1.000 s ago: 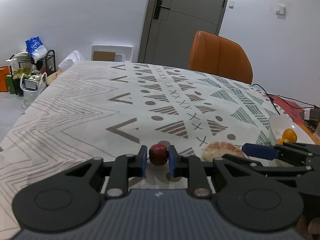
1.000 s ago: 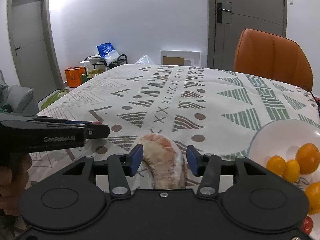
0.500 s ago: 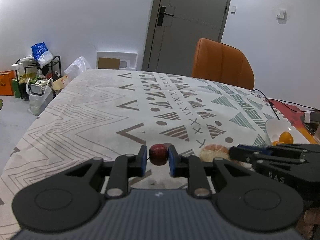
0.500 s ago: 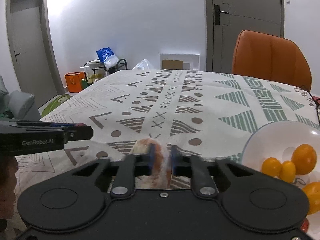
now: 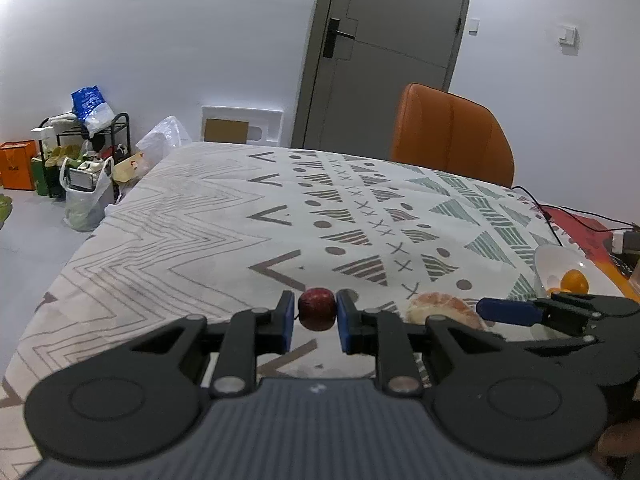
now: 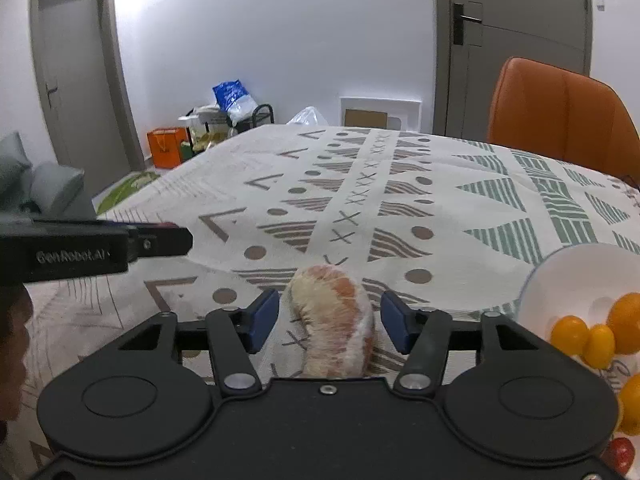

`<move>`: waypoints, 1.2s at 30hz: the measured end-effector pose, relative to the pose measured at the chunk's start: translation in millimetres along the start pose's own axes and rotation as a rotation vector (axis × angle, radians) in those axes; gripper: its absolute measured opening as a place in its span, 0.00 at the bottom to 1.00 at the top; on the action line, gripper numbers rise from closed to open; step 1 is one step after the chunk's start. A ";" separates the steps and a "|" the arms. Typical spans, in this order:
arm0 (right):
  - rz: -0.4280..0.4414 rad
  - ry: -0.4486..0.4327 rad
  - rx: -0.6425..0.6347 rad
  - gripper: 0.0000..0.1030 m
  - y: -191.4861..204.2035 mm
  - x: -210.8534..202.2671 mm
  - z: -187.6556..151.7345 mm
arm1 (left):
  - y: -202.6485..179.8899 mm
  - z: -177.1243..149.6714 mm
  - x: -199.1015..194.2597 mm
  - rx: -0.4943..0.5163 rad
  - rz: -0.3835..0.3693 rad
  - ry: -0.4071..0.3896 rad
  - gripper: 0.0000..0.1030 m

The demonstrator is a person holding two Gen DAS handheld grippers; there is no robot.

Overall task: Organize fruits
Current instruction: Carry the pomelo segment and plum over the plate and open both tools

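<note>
**Left clamped on the red fruit; right spread around the peeled segment**

Your left gripper (image 5: 316,316) has its blue-padded fingers (image 5: 286,320) pressed against both sides of a small, round, dark red fruit (image 5: 316,314), which sits right at the fingertips above the patterned cloth. Your right gripper (image 6: 328,320) has its blue-padded fingers (image 6: 262,318) spread apart, one on each side of a peeled, pale orange citrus segment (image 6: 336,320) lying on the cloth; a visible gap remains on both sides, so neither pad touches it.

In the left wrist view the same segment (image 5: 444,312) lies just to the right of the red fruit, with the right gripper's blue fingertip beside it. In the right wrist view the left gripper reaches in from the left edge, well apart from the segment.

A white round bowl (image 6: 560,276) stands near the segment on its right, holding several orange citrus fruits (image 6: 570,334). A small red fruit (image 6: 620,452) shows at the lower right corner; whether it is inside the bowl is unclear.

All of this rests on a table covered by a white cloth with grey and green geometric patterns (image 5: 240,220). An orange upholstered chair (image 5: 452,136) stands at the far edge.
</note>
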State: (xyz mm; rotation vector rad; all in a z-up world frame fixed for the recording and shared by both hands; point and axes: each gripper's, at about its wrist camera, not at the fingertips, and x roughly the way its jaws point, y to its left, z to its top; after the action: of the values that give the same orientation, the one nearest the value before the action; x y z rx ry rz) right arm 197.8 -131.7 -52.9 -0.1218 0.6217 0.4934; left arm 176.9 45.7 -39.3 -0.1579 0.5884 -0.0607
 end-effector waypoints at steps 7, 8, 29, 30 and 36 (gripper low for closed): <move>-0.044 0.010 -0.030 0.39 7.3 7.2 -4.6 | 7.1 -2.7 -2.2 -0.011 0.007 0.003 0.20; -0.039 0.010 -0.026 0.38 6.3 6.7 -4.3 | 7.1 -2.8 -2.4 -0.013 0.006 0.004 0.20; -0.071 -0.094 0.081 0.37 -25.8 -42.3 -1.6 | -32.2 4.9 -5.5 0.024 -0.061 -0.036 0.20; -0.076 -0.098 0.085 0.37 -28.2 -45.0 -2.2 | -35.0 5.0 -5.6 0.027 -0.065 -0.037 0.20; -0.109 -0.115 0.110 0.37 -43.0 -55.5 -6.4 | -50.9 5.4 -5.0 0.042 -0.095 -0.039 0.20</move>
State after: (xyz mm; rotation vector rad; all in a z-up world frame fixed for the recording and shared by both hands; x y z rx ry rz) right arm 176.0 -193.6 -27.2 -0.0224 0.5254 0.3572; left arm 175.1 -3.3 -23.7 -0.1463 0.5401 -0.1610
